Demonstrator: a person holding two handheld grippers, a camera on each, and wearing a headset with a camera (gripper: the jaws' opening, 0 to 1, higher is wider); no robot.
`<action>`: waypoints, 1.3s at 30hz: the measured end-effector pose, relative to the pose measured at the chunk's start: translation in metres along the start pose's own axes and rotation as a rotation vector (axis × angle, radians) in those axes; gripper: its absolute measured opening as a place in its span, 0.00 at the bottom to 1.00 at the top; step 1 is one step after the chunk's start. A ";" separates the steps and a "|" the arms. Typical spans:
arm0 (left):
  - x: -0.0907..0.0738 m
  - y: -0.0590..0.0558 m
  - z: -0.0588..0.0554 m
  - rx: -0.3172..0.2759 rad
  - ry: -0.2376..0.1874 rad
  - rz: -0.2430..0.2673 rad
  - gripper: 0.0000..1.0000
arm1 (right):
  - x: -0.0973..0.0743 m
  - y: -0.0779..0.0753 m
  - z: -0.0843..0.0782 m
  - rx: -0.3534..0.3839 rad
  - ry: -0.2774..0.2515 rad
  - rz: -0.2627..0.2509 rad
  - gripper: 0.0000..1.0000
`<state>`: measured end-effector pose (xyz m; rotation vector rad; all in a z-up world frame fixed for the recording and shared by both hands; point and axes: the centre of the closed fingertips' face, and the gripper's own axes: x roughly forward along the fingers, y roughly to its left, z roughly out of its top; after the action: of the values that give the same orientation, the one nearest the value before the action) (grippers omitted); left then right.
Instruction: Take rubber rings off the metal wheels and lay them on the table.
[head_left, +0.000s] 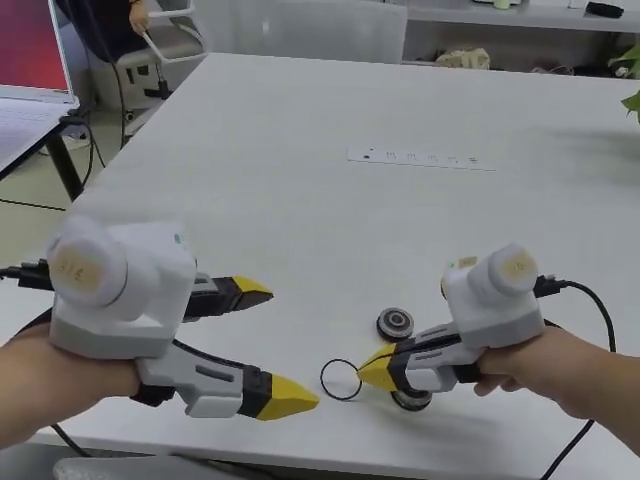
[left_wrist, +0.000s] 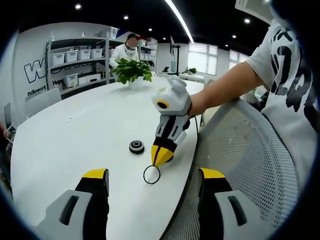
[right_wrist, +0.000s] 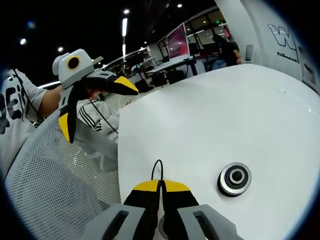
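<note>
A thin black rubber ring (head_left: 340, 380) rests flat near the table's front edge, its right side pinched by my right gripper (head_left: 362, 372), which is shut on it. From the right gripper view the ring (right_wrist: 157, 170) rises edge-on from the shut yellow tips (right_wrist: 161, 186). One metal wheel (head_left: 395, 323) with a black ring around it lies just behind; a second wheel (head_left: 411, 400) sits partly hidden under the right gripper. My left gripper (head_left: 288, 346) hovers open to the ring's left, holding nothing. The left gripper view looks between its open jaws (left_wrist: 154, 175) at the ring (left_wrist: 151, 174) and wheel (left_wrist: 136, 146).
A white power strip (head_left: 420, 157) lies further back on the white table (head_left: 300, 200). A laptop (head_left: 30, 60) stands on a desk at the far left. A grey mesh chair (left_wrist: 240, 150) is just off the table's front edge.
</note>
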<state>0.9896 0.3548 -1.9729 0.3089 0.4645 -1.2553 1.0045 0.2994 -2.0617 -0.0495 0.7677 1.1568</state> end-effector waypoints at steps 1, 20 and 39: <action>0.000 0.000 0.000 -0.001 0.001 0.001 0.70 | 0.000 0.000 0.000 -0.002 0.001 -0.002 0.00; 0.001 -0.002 0.001 -0.006 -0.001 0.000 0.70 | -0.006 0.000 0.003 -0.052 -0.012 -0.024 0.18; 0.013 -0.005 0.017 0.013 -0.007 -0.030 0.69 | -0.035 0.007 0.017 -0.071 -0.095 -0.032 0.26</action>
<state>0.9908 0.3348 -1.9645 0.3100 0.4568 -1.2890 1.0005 0.2813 -2.0269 -0.0658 0.6399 1.1482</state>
